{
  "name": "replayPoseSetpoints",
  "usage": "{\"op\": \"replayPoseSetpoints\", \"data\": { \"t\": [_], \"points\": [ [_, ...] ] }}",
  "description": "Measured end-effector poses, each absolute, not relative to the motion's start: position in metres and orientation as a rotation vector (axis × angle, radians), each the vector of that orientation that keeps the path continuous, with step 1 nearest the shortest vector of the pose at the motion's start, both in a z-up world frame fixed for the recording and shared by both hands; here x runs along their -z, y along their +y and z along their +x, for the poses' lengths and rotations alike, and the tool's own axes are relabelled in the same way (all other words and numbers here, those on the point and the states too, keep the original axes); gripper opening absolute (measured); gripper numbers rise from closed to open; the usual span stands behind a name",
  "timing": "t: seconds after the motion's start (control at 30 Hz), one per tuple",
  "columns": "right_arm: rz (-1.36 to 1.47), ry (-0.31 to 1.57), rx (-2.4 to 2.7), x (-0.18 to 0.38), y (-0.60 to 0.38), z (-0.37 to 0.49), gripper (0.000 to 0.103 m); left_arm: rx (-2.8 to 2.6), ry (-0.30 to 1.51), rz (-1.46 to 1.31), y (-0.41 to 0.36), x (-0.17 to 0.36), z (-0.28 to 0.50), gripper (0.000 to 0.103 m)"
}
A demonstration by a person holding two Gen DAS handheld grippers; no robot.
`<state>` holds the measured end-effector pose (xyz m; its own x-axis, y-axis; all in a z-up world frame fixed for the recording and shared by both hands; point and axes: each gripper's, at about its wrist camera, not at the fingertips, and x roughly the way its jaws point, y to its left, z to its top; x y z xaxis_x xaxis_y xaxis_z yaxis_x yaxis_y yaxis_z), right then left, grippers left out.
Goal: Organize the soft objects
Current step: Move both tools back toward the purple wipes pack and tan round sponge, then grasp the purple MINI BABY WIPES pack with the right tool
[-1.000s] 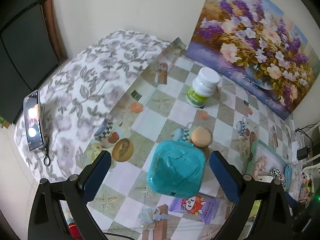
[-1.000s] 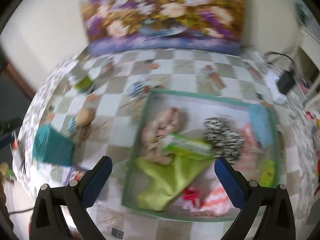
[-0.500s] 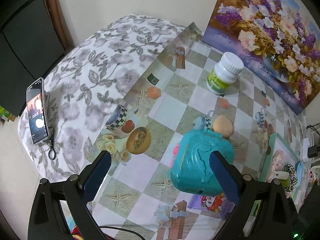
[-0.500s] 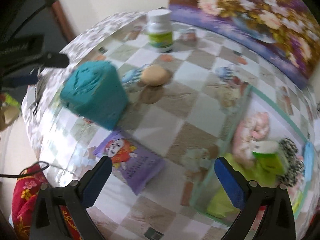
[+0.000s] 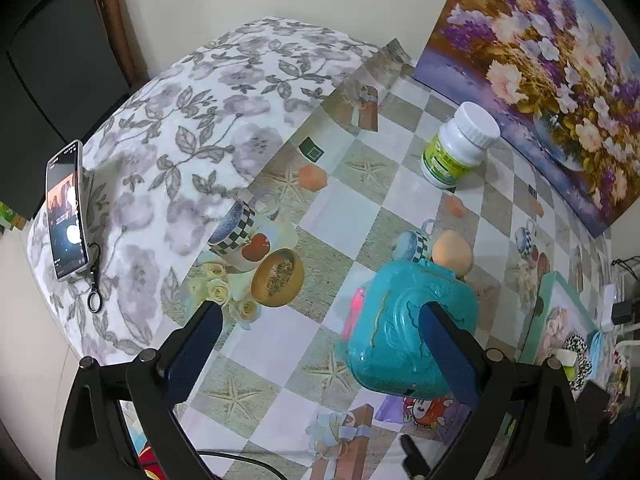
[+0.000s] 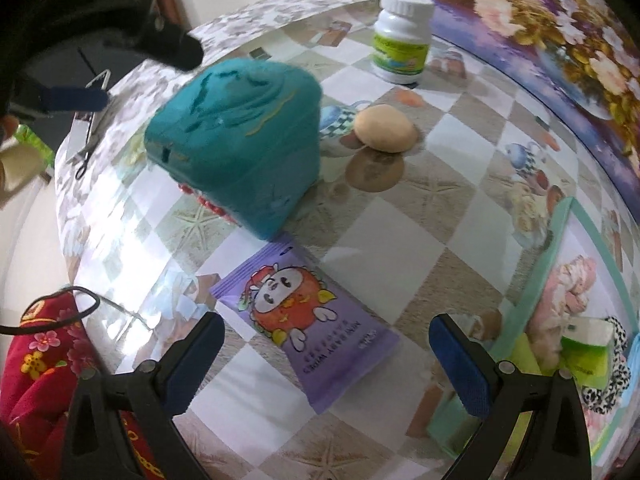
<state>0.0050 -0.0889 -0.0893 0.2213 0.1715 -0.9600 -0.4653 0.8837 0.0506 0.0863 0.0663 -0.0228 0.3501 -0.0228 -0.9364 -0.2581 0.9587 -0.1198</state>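
A purple snack packet (image 6: 306, 322) with a cartoon face lies flat on the checked tablecloth, just ahead of my open right gripper (image 6: 326, 354), between its blue pads. Behind it stands a teal case (image 6: 240, 138) and a tan bun-shaped object (image 6: 386, 128). At the right edge a green-rimmed tray (image 6: 558, 240) holds soft items: pink, lime, black-and-white. My left gripper (image 5: 320, 354) hangs open above the table; its right pad overlaps the teal case (image 5: 404, 338). The purple packet (image 5: 424, 412) peeks out below the case, and the bun (image 5: 452, 250) sits behind it.
A white pill bottle (image 5: 460, 150) with a green label stands near the flower painting (image 5: 560, 60) at the back. A phone (image 5: 66, 210) lies on the floral cloth at left. Red patterned fabric (image 6: 44, 368) hangs off the table's near edge. The left gripper's dark body (image 6: 120, 12) fills the right view's upper left.
My right gripper has swung left from over the tray and come down close over the purple packet. The left gripper has drifted left, so the teal case now sits by its right pad.
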Motion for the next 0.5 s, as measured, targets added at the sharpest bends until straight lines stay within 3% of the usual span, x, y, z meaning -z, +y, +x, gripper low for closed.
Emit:
{"op": "replayPoseSetpoints", "data": {
  "t": [0.27, 0.5],
  "points": [
    [-0.350, 1.314, -0.414, 0.116, -0.077, 0.008, 0.103, -0.154, 1.206, -0.271, 0.068, 0.023, 0.086, 0.099],
    [-0.240, 1.327, -0.326, 0.121, -0.096, 0.024, 0.103, -0.157, 1.203, -0.278, 0.068, 0.023, 0.088, 0.099]
  ]
}}
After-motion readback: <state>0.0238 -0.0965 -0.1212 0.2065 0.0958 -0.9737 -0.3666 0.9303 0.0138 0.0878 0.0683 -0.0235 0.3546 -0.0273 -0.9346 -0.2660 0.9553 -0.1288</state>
